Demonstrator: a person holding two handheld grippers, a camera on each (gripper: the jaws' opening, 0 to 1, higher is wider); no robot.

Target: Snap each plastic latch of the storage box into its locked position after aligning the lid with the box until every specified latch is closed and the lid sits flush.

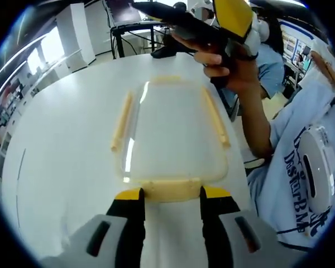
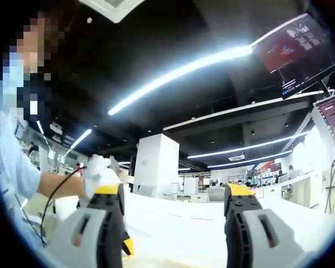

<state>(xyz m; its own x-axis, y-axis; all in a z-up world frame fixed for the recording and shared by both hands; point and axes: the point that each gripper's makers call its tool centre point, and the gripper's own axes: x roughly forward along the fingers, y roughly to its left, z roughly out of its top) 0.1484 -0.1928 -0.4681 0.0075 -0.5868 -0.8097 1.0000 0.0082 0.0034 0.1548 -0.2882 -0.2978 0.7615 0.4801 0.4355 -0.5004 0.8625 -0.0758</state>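
Spread jaws of the left gripper (image 1: 171,195) flank the near latch (image 1: 172,189) of the clear-lidded storage box (image 1: 173,137); contents unclear. Right gripper (image 2: 177,195) released, grasping nothing.

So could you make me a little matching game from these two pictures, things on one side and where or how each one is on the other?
Things:
1. near latch
2. left gripper
3. right gripper
4. monitor

Descriptions:
A. hangs high up, screen lit
B. jaws apart with only the room between them
C. cream strip on the clear lid's closest edge
D. yellow-tipped jaws either side of that strip, on the white table

Pairs: 1-C, 2-D, 3-B, 4-A
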